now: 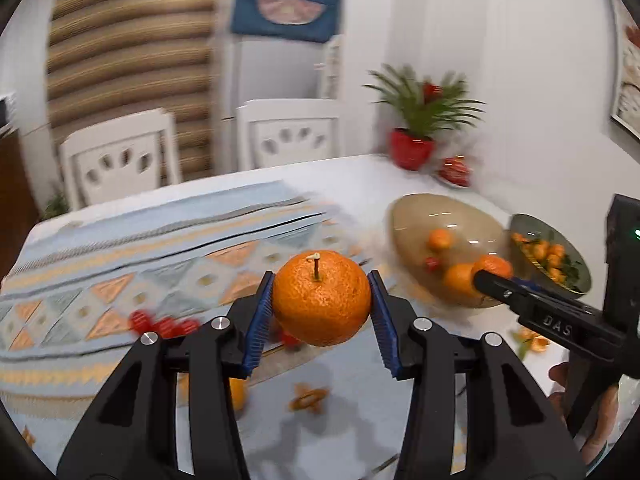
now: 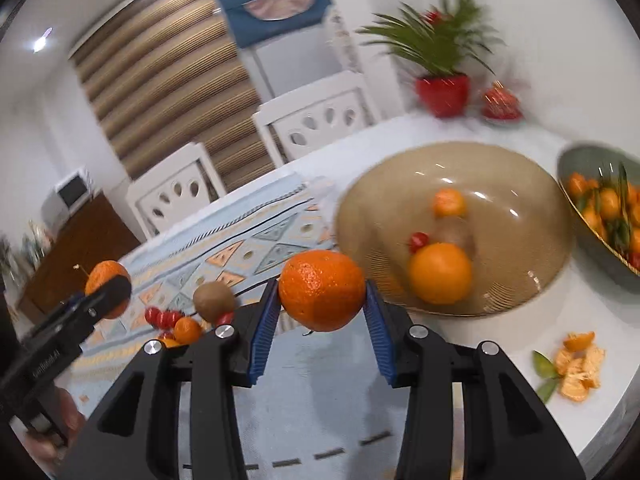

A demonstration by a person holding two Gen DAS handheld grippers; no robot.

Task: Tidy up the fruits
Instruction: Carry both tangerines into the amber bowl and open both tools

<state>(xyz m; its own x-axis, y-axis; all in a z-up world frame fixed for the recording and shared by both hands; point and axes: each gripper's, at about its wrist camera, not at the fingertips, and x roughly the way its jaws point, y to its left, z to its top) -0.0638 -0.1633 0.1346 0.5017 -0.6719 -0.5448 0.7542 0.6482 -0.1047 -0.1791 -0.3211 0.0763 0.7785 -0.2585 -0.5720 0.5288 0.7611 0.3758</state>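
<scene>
My left gripper is shut on a large orange with a short stem, held above the patterned cloth. My right gripper is shut on a second large orange, just left of the brown glass bowl. That bowl holds an orange, a small tangerine, a kiwi and a cherry tomato. In the left wrist view the right gripper hangs at the bowl's near rim. On the cloth lie a kiwi, cherry tomatoes and a small tangerine.
A green bowl of small leafy tangerines stands right of the brown one. Tangerine peel lies on the white table near its right edge. A red potted plant and a red ornament stand at the back; two white chairs face the far side.
</scene>
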